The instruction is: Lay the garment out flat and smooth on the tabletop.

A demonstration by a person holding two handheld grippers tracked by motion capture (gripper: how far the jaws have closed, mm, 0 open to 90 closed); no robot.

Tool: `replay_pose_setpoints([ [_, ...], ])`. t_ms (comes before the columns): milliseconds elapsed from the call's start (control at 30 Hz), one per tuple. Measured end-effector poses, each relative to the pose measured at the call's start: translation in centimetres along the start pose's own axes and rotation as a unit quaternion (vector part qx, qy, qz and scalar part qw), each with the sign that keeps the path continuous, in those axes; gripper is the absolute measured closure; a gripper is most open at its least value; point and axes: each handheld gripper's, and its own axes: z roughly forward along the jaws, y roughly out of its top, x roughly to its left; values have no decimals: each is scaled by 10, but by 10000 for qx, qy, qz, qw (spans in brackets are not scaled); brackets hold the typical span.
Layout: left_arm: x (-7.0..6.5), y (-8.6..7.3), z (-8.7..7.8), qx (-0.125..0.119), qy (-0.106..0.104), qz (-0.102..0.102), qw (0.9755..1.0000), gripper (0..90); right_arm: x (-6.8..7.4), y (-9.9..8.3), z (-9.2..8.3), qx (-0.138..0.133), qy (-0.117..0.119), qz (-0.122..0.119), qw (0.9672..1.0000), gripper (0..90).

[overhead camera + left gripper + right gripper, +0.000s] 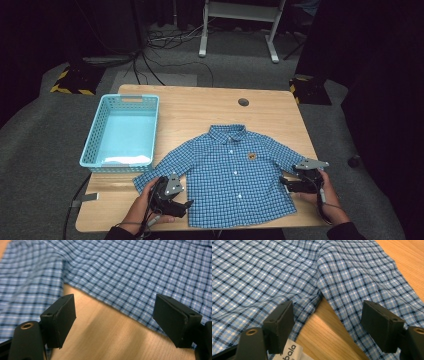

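A blue checked short-sleeved shirt lies flat and buttoned on the wooden table, collar away from me. My left gripper sits low at the shirt's left side, by the gap between sleeve and body. In the left gripper view its jaws stand open over bare wood, with the shirt's side edge just ahead. My right gripper rests at the shirt's right side under the other sleeve. Its jaws are open around the underarm notch of the shirt. A white label peeks out by its left jaw.
A light blue plastic basket stands at the table's left, beside the left sleeve. A round cable hole is near the far edge. The table's front edge runs just under both hands. Cables and a desk frame stand on the floor beyond.
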Motion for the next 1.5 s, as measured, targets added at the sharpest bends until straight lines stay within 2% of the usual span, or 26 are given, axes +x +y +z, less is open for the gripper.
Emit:
replay_pose_setpoints([
  [200,0,-6,6,96,-93,-16,9999,173,0,0,0,15,-3,-10,10000,259],
  [333,0,-9,8,146,-109,-97,9998,173,0,1,0,19,-8,-14,10000,256],
  [400,0,-11,9,182,-96,-56,9998,172,0,0,0,13,-6,-1,10000,256],
  [533,0,-13,9,90,-9,-80,9999,155,0,-1,0,-16,-2,38,10000,256],
  [633,1,-16,11,-78,8,-99,9999,136,0,-1,0,-25,0,73,10000,255],
  [900,0,-17,10,-81,48,-98,9999,138,0,0,0,17,-19,57,10000,251],
  [1500,2,-17,11,-88,-50,-17,9999,137,-4,-2,1,-17,80,164,9998,235],
])
